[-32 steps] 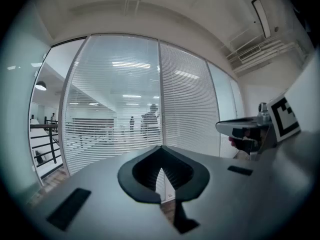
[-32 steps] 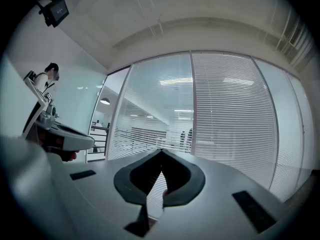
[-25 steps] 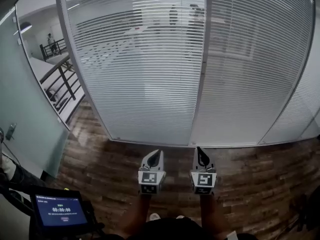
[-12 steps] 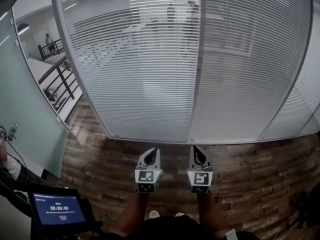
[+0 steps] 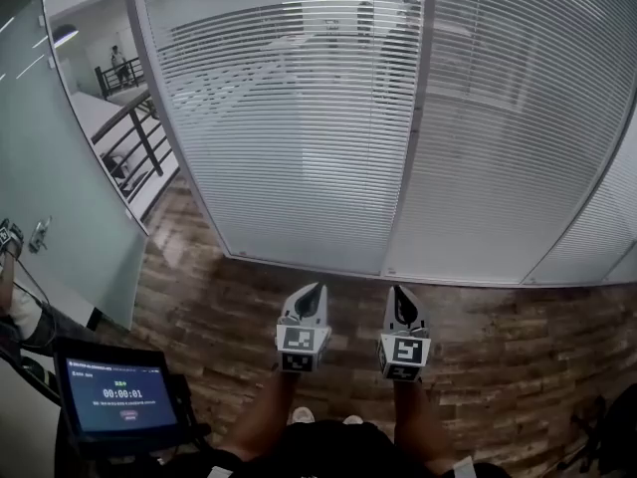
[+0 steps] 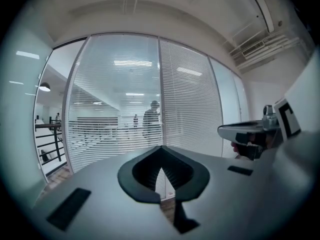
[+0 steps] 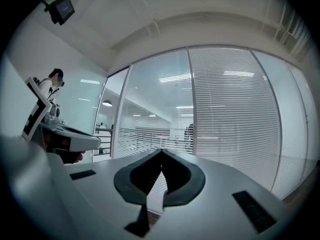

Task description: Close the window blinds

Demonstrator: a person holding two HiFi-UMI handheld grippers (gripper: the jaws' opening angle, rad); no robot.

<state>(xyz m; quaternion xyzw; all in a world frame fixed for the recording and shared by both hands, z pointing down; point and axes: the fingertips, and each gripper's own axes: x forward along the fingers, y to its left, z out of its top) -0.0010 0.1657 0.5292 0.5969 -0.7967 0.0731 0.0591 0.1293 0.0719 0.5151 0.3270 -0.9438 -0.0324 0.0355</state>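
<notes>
Blinds (image 5: pixel 299 137): across upper frame, slats part-open, well apart from both grippers.
Left gripper (image 5: pixel 313 295): lower centre, jaws together, empty.
Right gripper (image 5: pixel 401 297): just beside it, jaws together, empty.
Handling: judged light; thin slats, easily bent.
Hold: tilt wand or cord, not slats; none made out.

Under you runs a dark wood floor (image 5: pixel 199 317). At your lower left a tablet (image 5: pixel 119 394) glows blue (a timer shows on it). A frosted panel (image 5: pixel 60 227) stands to your left, with a black railing (image 5: pixel 139 142) past it and a round lamp (image 5: pixel 65 36) above. Two dim figures (image 5: pixel 365 18) stand farther off. A small monitor (image 7: pixel 62 6) hangs from the ceiling.
</notes>
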